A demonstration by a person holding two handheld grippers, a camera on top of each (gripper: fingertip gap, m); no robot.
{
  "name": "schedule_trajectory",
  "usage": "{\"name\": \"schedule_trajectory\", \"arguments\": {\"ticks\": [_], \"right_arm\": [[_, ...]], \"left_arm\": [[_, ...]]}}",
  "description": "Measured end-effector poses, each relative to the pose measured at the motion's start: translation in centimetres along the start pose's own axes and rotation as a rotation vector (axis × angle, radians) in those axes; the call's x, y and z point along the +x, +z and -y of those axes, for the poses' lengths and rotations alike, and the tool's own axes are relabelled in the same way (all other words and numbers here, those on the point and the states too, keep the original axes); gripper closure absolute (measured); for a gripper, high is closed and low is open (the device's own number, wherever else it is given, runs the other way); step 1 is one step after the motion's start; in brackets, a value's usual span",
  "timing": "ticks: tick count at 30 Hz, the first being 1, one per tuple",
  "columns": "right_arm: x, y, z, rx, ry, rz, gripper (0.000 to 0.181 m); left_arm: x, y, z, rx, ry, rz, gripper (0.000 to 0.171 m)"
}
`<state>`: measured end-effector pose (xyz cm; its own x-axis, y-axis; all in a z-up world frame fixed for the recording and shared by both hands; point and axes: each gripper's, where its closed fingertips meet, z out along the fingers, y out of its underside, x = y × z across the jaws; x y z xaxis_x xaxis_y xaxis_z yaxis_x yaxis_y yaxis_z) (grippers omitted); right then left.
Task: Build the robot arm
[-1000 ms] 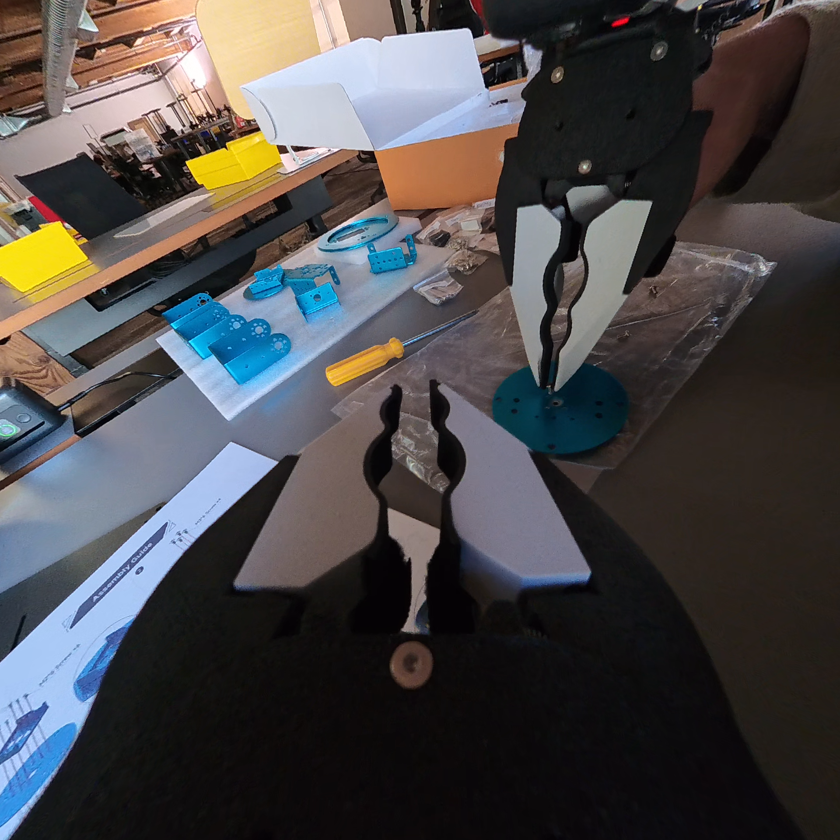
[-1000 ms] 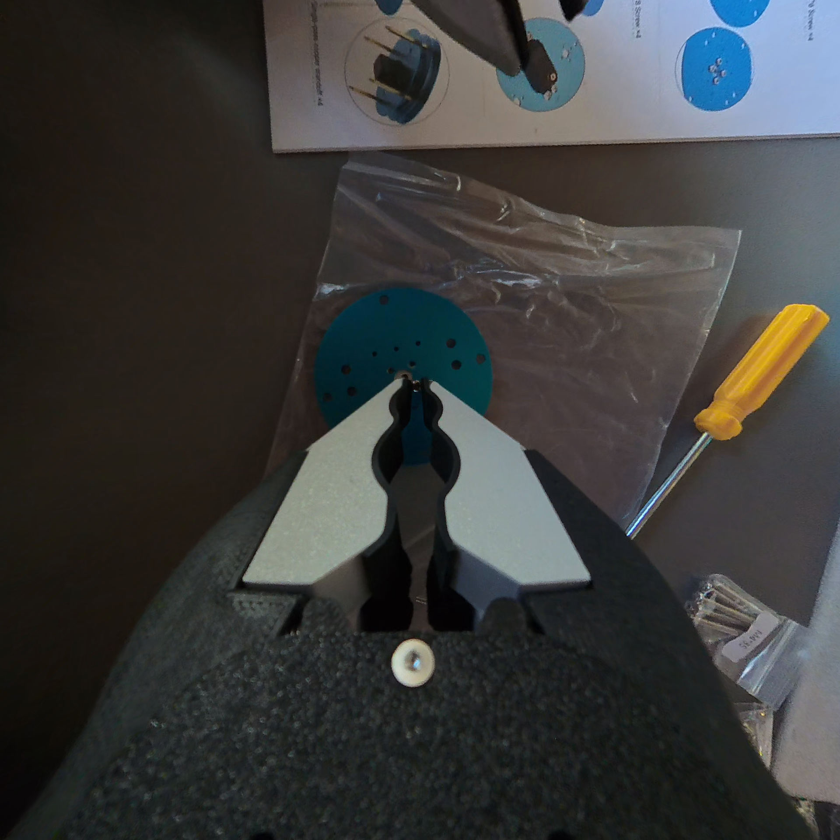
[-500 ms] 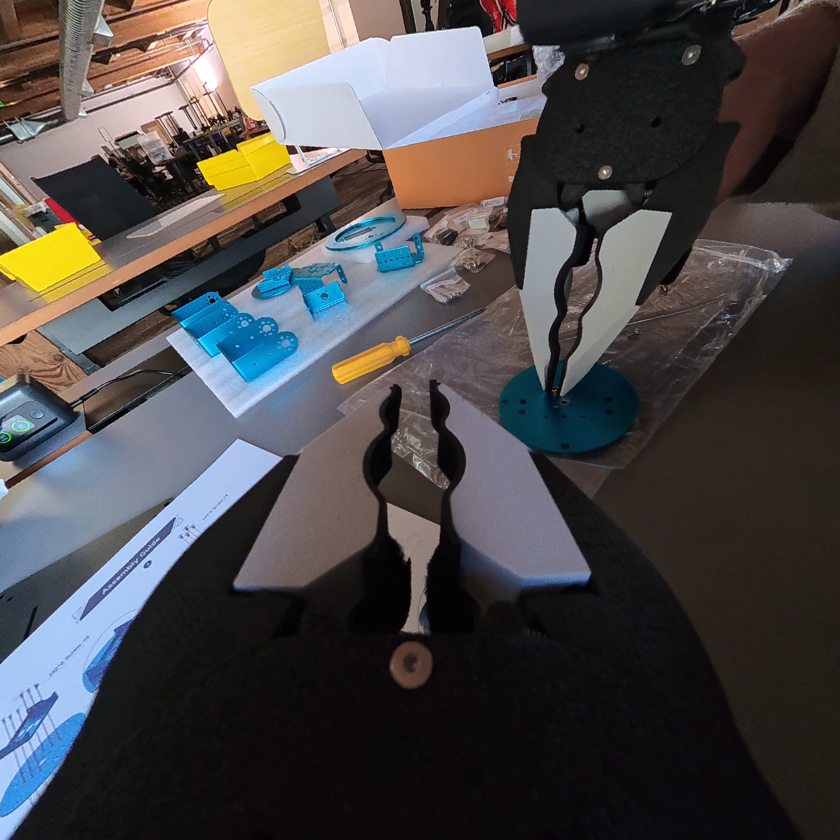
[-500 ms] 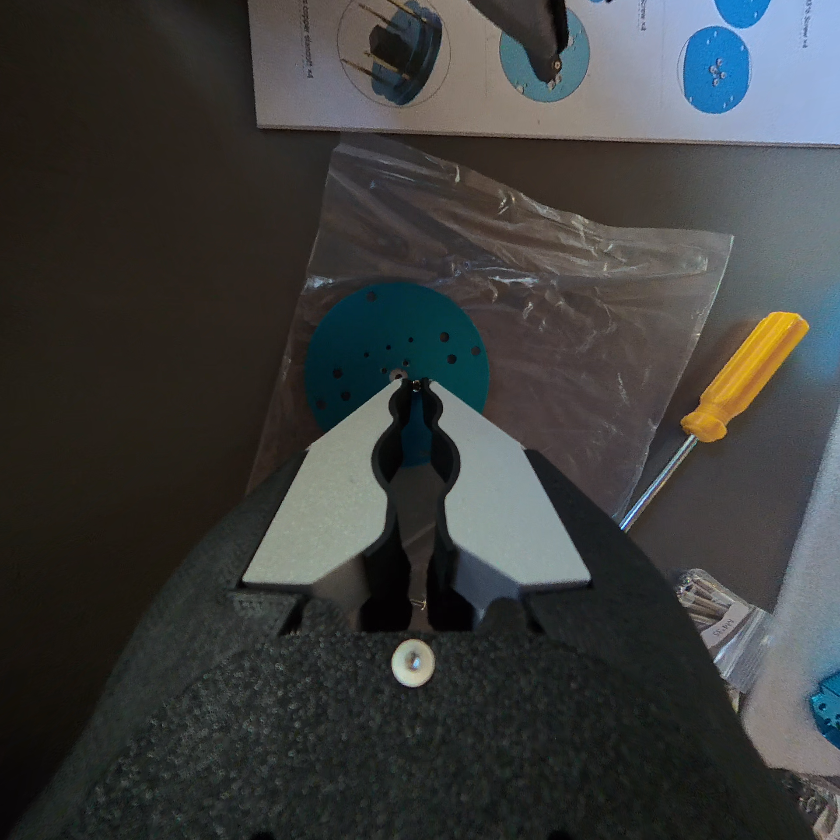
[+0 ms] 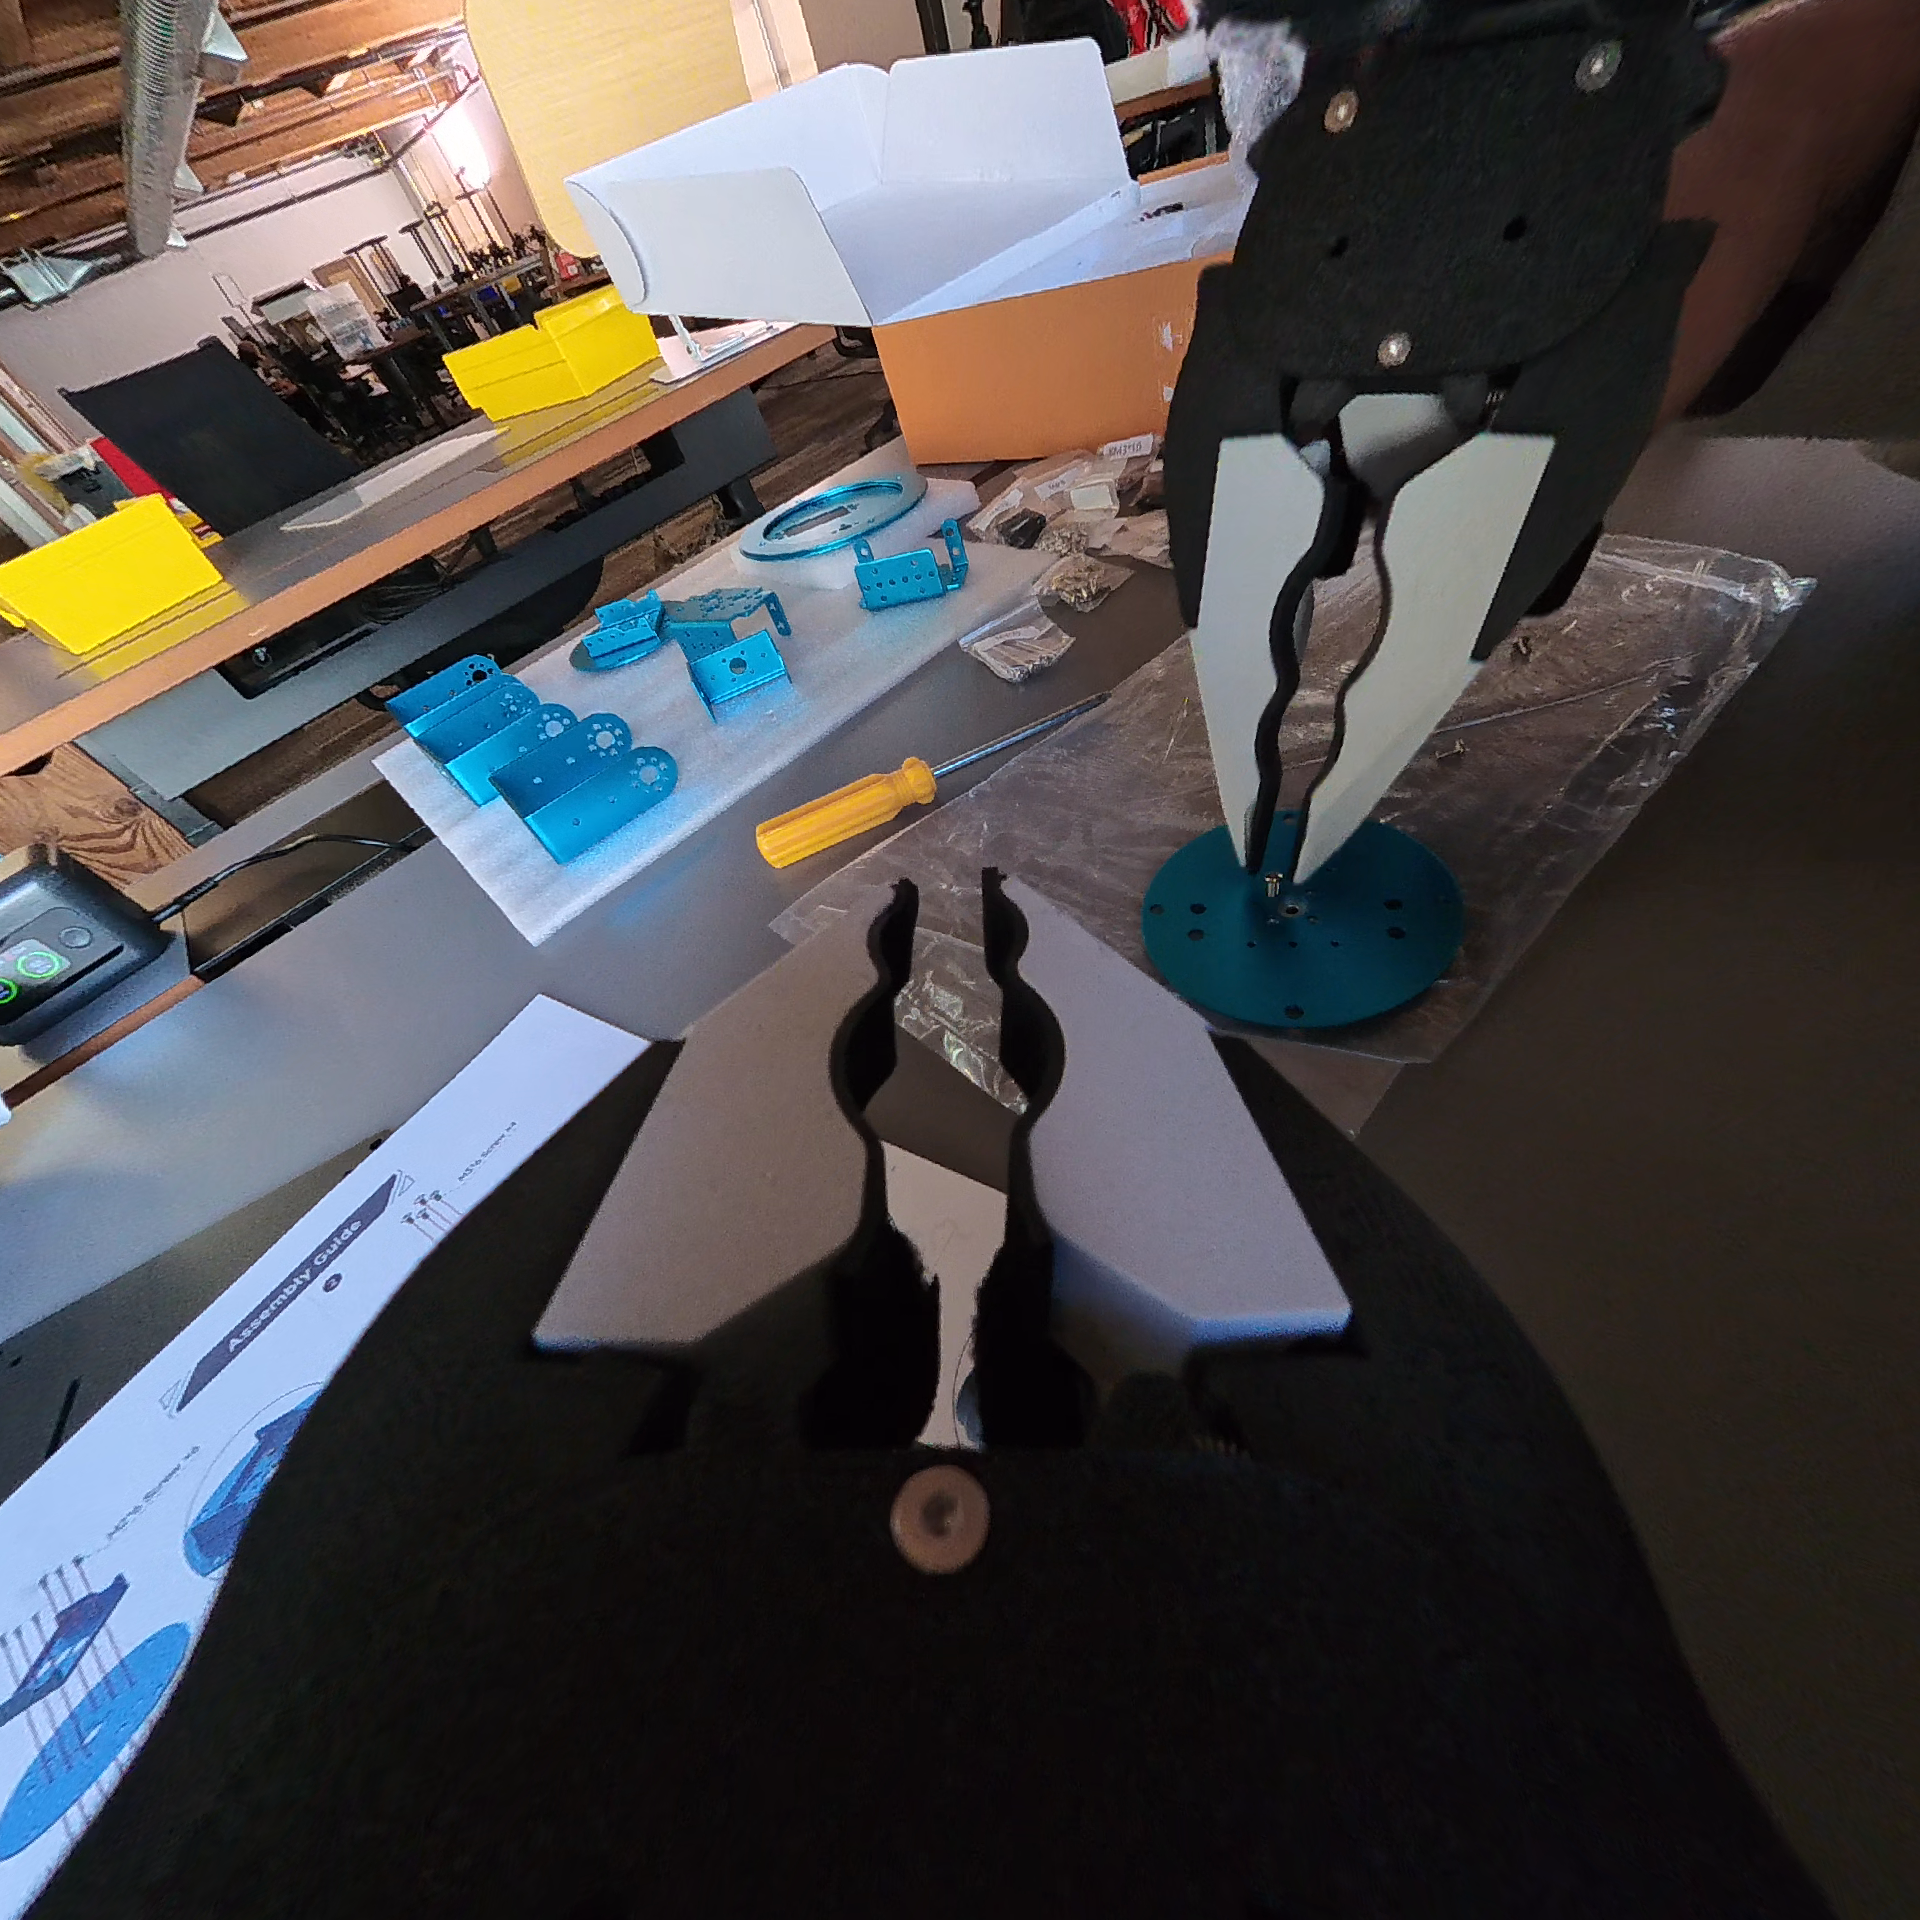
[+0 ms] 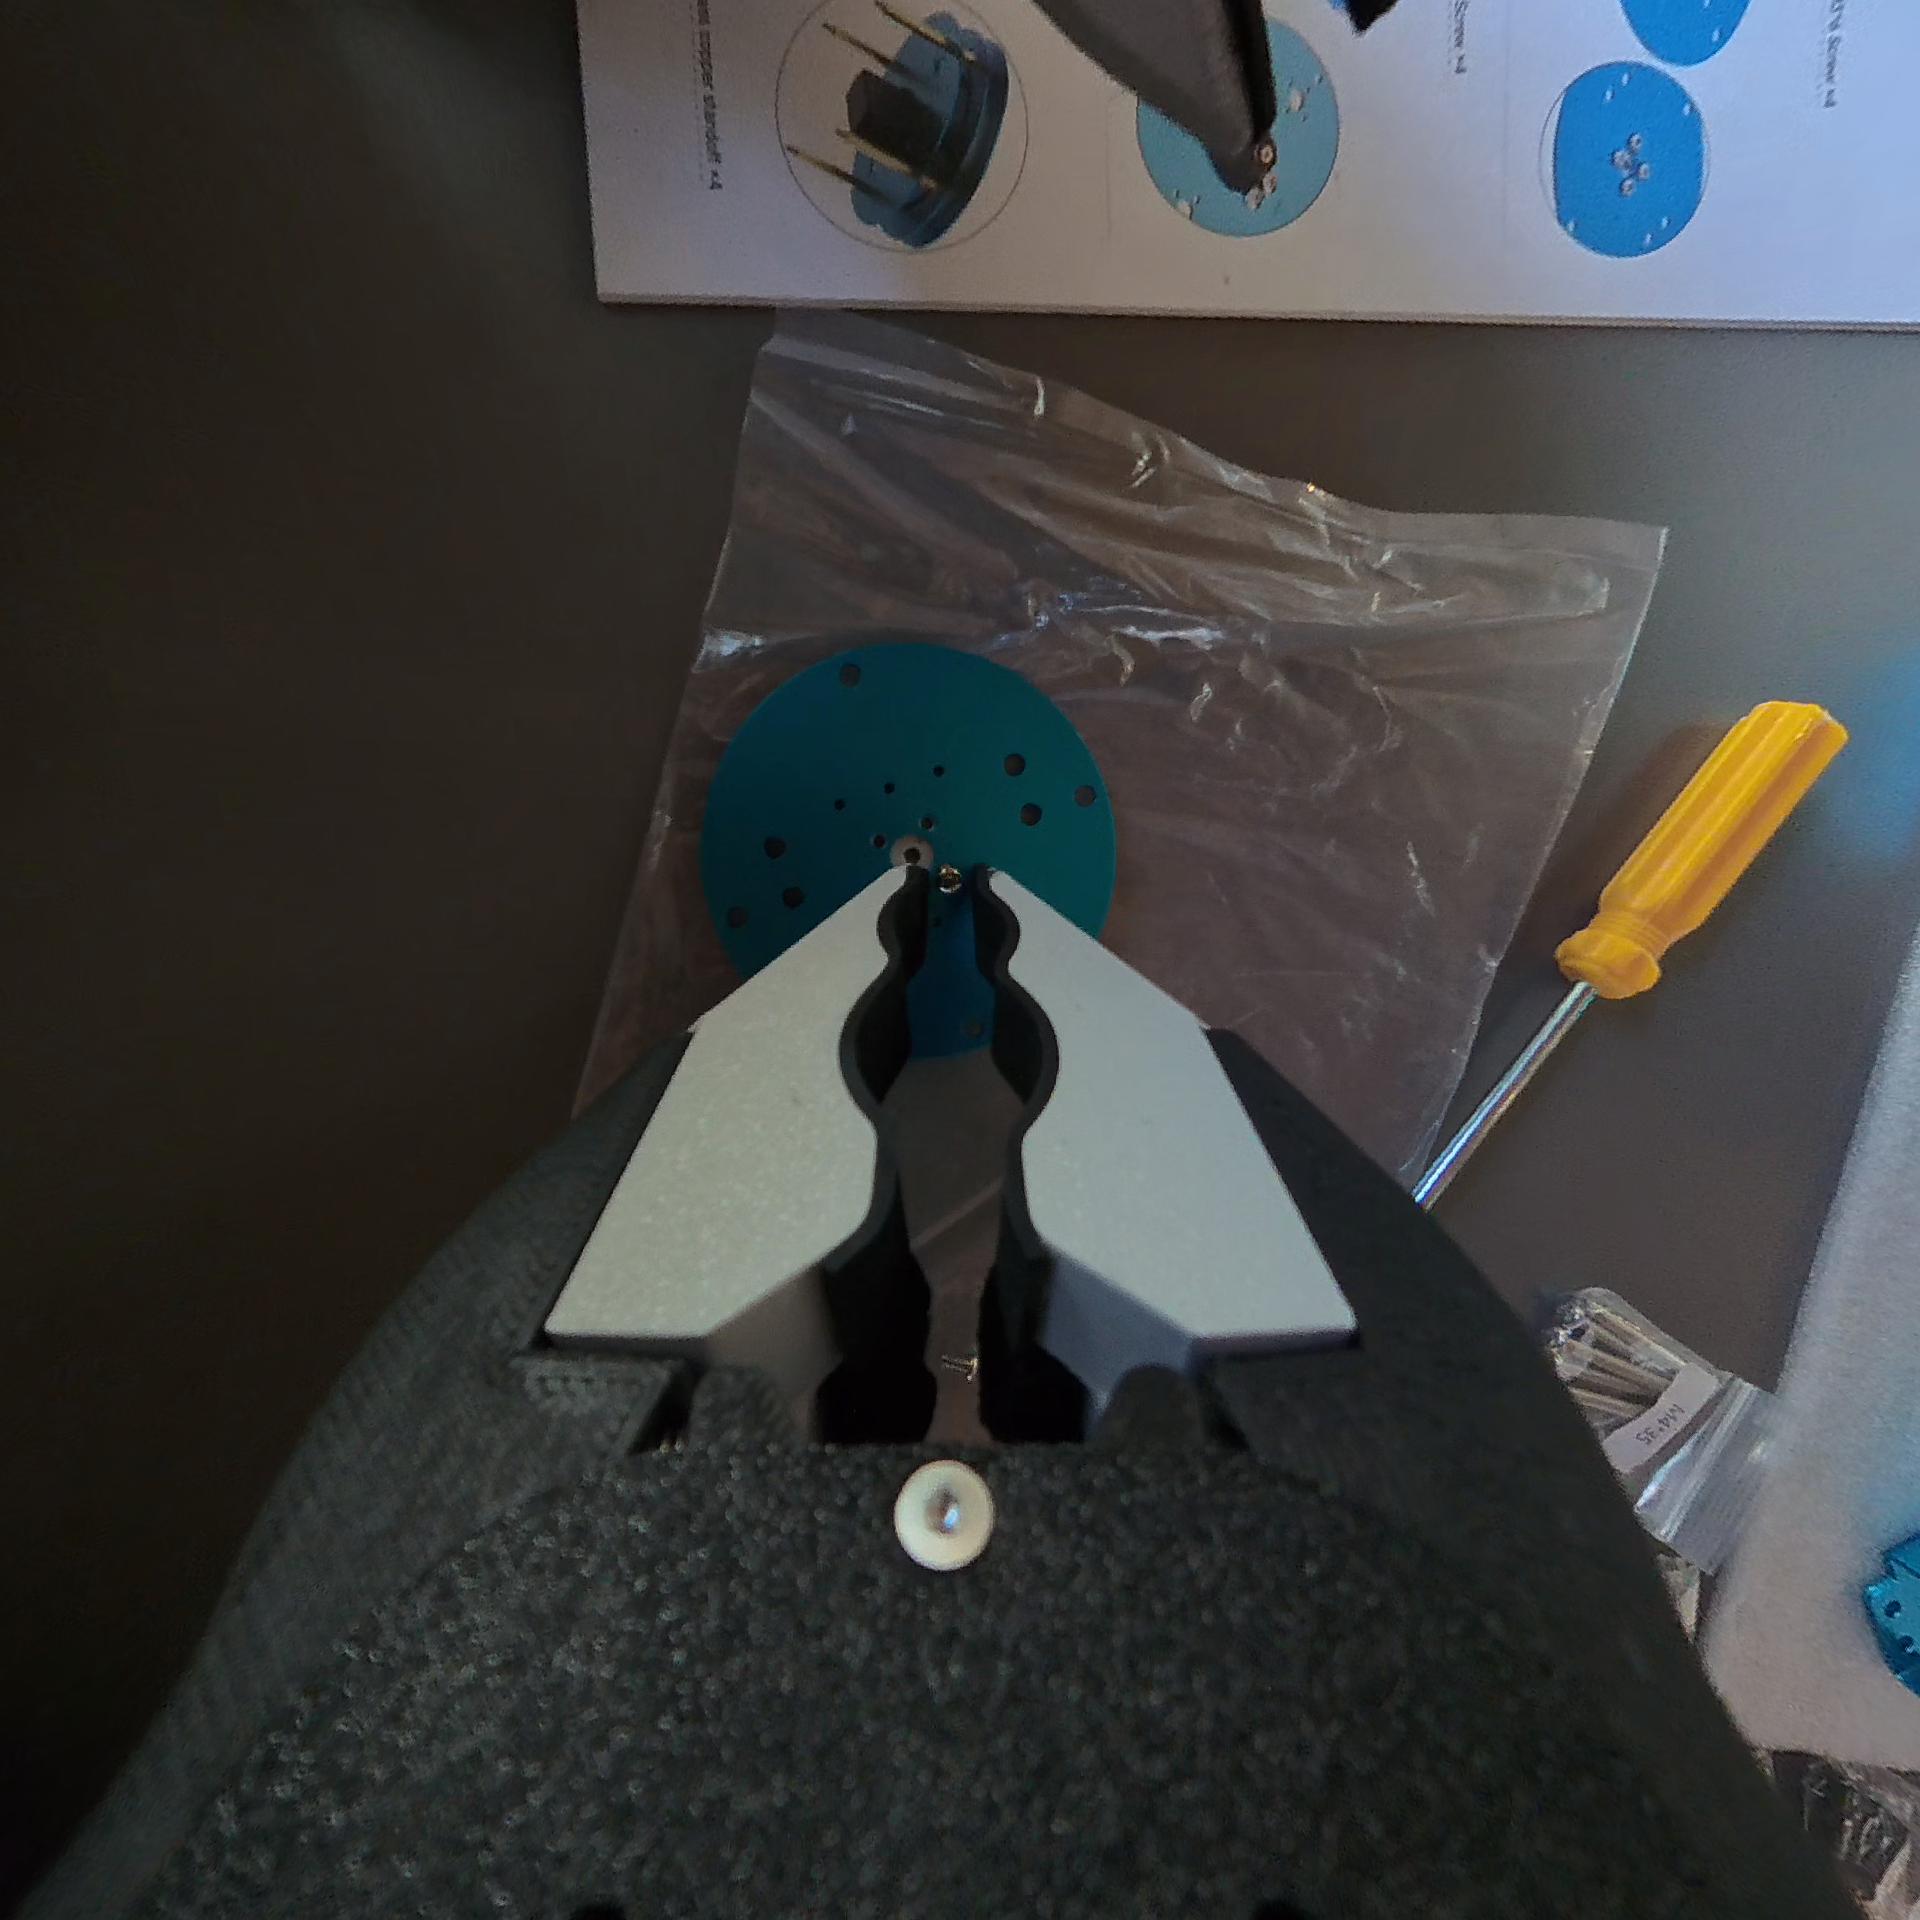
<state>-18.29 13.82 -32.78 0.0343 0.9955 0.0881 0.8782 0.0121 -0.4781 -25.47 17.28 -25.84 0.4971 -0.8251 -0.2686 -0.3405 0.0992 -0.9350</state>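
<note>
My right gripper stands tip-down over the disc, jaws parted around a small upright screw near the disc's centre, while my left gripper, parted and empty, hovers beside the disc over the sheet.

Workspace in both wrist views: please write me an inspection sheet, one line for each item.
Surface: dark grey table.
Job's things: teal disc on a clear plastic bag; a small screw stands on the disc.
Clutter: yellow screwdriver, printed sheet, screw bags, blue brackets on white foam.
Grippers: right gripper open, tips around the screw, not gripping; left gripper open, empty, over the sheet.
Cables: black cable to a small device.
Surroundings: cardboard box, yellow bins.
</note>
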Motion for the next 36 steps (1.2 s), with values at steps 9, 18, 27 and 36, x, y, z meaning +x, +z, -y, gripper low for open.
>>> {"name": "schedule_trajectory", "arguments": {"ticks": [9,18,27,36], "right_arm": [[8.1,-3.3,-1.3,0.194,0.239,-0.205,0.16],[16.0,-0.3,-0.3,0.02,0.467,-0.241,0.139],[16.2,2.7,0.3,-0.12,0.476,-0.154,0.16],[15.8,-4.3,7.3,0.341,0.533,-0.183,0.164]], "left_arm": [[0.4,0.3,-0.3,-0.027,-0.015,-0.027,0.159],[1.2,0.4,-0.4,-0.045,-0.034,-0.066,0.159],[0.5,0.8,-1.2,-0.106,-0.085,-0.032,0.159],[-1.0,2.5,1.5,-0.057,-0.416,0.043,0.133]]}}
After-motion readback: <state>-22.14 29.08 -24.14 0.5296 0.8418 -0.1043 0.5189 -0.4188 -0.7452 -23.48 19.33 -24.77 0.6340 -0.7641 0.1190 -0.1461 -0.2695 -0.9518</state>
